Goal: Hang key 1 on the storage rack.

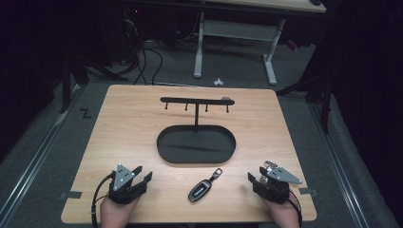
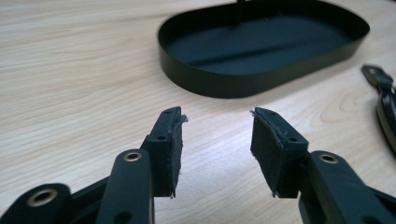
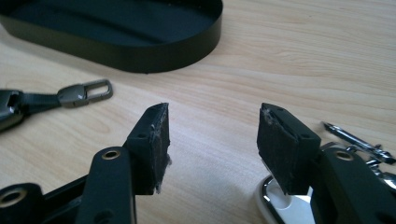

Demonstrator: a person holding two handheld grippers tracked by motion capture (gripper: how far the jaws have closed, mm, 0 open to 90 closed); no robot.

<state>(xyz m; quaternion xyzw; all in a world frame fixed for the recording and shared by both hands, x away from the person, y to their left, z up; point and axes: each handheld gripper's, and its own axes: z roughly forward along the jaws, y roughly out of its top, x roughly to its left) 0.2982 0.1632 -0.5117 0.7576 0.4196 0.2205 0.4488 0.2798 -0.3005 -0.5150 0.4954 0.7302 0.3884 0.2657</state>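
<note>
From the high view I have my left gripper (image 1: 143,176) resting low on the desk (image 1: 119,123) at about seven o'clock, and my right gripper (image 1: 255,177) at about five o'clock, each held in a hand at the near edge. On both, the fingers stand apart with nothing between them; in the left gripper view the two pads (image 2: 171,149) frame bare wood, and the right gripper view shows the same open gap between its pads (image 3: 154,149). The car key fob (image 1: 200,191) lies flat on the desk between the two grippers, at six o'clock, tilted so its strap and metal clasp (image 1: 217,173) point toward one o'clock, toward the tray. It touches neither gripper; in the right gripper view I see the clasp (image 3: 86,92) off at ten o'clock from my fingers, well short of them. The black oval tray (image 1: 164,152) sits at the centre of the desk, just beyond the fob, with a thin post rising from it to a hook bar (image 1: 195,100) at twelve o'clock. Beside my right gripper, at its three o'clock, a bunch of metal keys (image 3: 355,137) lies on the wood, close against the right finger, with a white rounded piece (image 3: 287,205) under it.
</note>
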